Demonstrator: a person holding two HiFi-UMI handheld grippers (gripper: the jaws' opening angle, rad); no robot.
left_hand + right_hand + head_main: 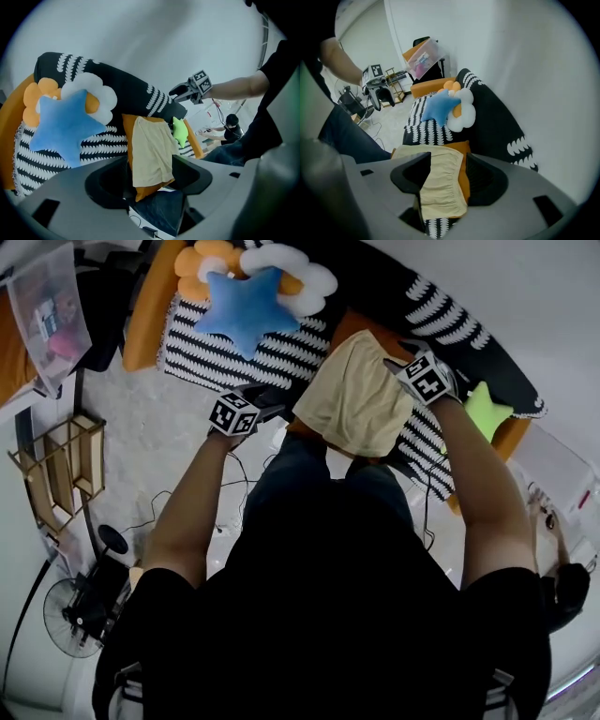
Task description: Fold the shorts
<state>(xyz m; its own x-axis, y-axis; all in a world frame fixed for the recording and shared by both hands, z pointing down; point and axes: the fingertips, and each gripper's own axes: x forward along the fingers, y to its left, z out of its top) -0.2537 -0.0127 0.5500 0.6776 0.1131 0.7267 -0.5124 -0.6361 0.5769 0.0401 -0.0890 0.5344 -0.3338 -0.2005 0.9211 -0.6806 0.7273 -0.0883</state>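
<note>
Beige shorts lie spread flat on an orange cushion on the sofa. My left gripper hovers just left of the shorts, over the sofa's front edge. In the left gripper view its jaws stand wide apart, with the shorts showing beyond the gap and nothing held. My right gripper is at the shorts' far right corner. In the right gripper view the gathered waistband of the shorts lies below its parted jaws, which grip nothing. Each gripper view also shows the other gripper: right gripper, left gripper.
A blue star pillow and a white-and-orange flower pillow lie at the sofa's far left; a green star pillow lies to the right. The sofa has a black-and-white patterned cover. A wooden rack, a fan and cables are on the floor.
</note>
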